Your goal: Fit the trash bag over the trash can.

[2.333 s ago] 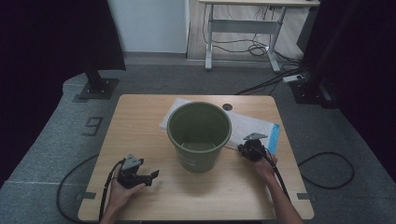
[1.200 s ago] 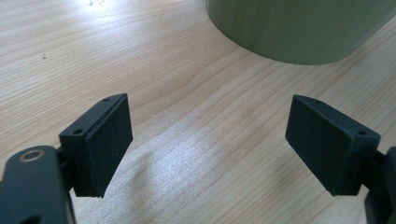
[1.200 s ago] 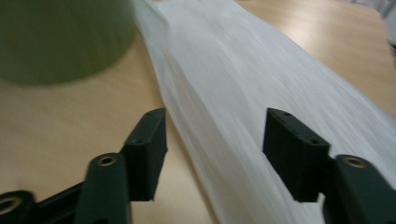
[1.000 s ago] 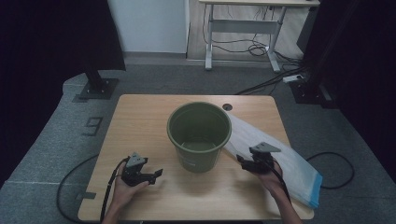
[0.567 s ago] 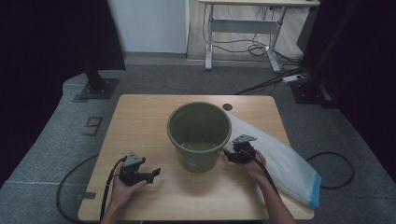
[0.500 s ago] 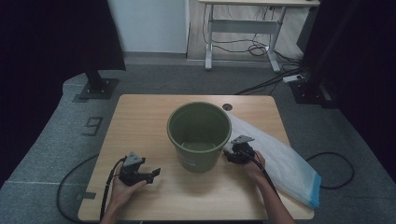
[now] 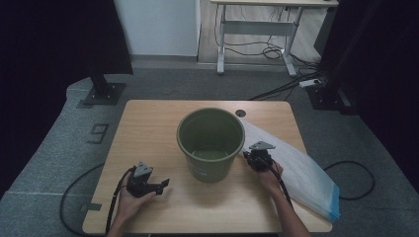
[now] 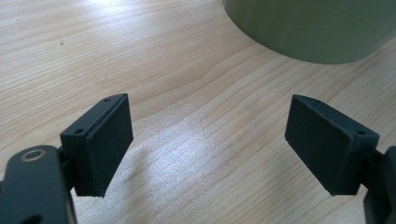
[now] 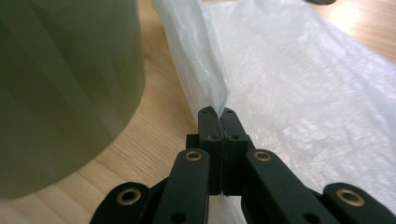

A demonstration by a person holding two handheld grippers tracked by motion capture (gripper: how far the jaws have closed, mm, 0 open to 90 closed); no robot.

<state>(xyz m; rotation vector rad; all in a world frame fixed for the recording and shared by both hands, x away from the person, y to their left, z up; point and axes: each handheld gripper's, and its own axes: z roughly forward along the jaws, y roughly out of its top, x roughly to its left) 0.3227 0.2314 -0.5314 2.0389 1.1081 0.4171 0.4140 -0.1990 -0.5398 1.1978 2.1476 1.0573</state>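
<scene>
Item: clear plastic bag [image 9: 299, 93], flat on the counter [image 7: 148, 128] beside the green bucket [image 7: 211, 143]. Our right gripper [image 9: 219, 114] has just closed, pinching its thin edge. Left gripper [image 8: 205, 140] wide, empty. Risk: we judge the film could slip or tear if tugged.

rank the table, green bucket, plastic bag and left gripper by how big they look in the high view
1. table
2. plastic bag, which looks close to the bucket
3. green bucket
4. left gripper
</scene>
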